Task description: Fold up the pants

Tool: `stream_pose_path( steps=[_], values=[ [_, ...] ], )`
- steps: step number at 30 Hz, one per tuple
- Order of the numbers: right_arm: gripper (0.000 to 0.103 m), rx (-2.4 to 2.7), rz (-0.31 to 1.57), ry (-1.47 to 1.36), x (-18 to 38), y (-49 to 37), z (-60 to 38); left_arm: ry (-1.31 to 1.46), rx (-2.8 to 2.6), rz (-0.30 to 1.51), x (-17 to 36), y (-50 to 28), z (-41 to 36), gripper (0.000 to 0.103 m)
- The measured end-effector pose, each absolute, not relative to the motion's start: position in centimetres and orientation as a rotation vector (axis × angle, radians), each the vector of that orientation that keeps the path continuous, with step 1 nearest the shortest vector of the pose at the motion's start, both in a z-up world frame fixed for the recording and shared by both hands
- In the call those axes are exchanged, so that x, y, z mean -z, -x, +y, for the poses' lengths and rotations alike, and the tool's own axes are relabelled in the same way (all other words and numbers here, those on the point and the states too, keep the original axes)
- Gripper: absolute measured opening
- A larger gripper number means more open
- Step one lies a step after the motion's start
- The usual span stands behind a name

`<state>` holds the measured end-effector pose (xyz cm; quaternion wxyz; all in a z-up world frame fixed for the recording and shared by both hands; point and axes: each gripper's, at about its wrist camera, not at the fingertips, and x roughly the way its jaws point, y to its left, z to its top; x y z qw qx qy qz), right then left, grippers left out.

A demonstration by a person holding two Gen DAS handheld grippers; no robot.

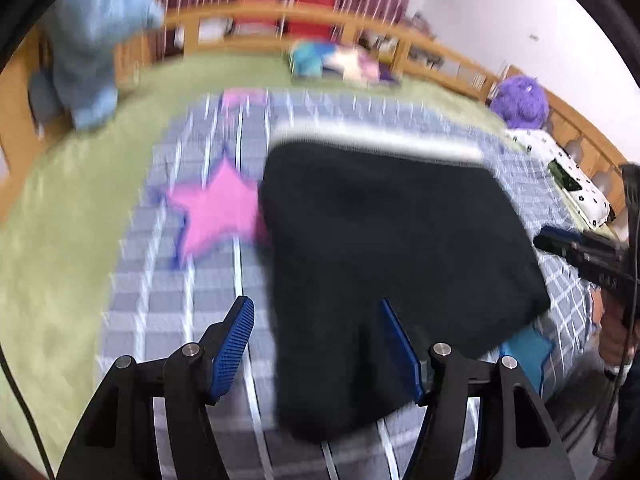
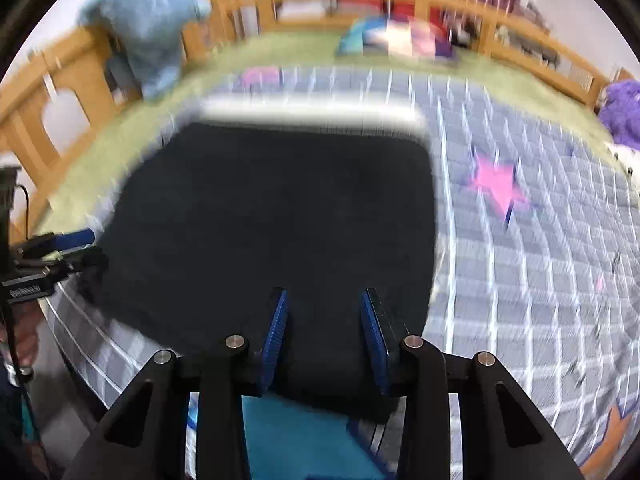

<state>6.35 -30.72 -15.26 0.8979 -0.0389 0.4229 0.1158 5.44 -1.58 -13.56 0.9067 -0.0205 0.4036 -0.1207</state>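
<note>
Two grippers hang over a bed, both pictures smeared by blur. The pants (image 1: 392, 240), black and folded into a broad block with a pale band along the far edge, lie flat on a grey checked blanket (image 1: 192, 280) with pink stars on it; the blanket is spread on a green cover (image 1: 52, 208).

The left gripper (image 1: 316, 348) points down at the near left edge of the pants. Its blue pads stand well apart: the left pad is over the blanket, the right pad over the black cloth, and nothing is pinched between them. In the right wrist view this gripper shows at the left edge of the pants.

The right gripper (image 2: 324, 336) is over the near edge of the pants, its blue pads parted by a narrower gap with black cloth seen behind them. Whether the pads touch the cloth cannot be told; no fold is gripped between them. A teal patch (image 2: 292, 432) of the blanket shows just below.

Far off, a wooden rail (image 1: 248, 20) runs round the bed. A light blue plush toy (image 1: 92, 52) leans at the far left, a pile of bright folded cloth (image 1: 340, 62) lies at the far middle, and a purple fluffy toy (image 1: 520, 102) sits at the far right beside a white spotted pillow (image 1: 560, 172)
</note>
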Motion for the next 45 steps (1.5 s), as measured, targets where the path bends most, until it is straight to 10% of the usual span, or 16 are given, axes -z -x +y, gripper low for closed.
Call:
stream_pose_path(
  steps=[7,12,45],
  values=[
    [0.047,-0.226,0.714,0.085,12.5,-13.9,-29.1,0.029,0.278,0.725,10.8,-14.6,-6.2,0.064],
    [0.051,-0.118,0.842,0.182,20.6,-20.7,-29.0,-0.136,0.212,0.899,19.3,-21.4,-9.9,0.076],
    [0.068,-0.191,0.809,0.127,20.3,-20.7,-29.4,-0.096,0.222,0.822,19.2,-20.0,-9.5,0.078]
  ],
)
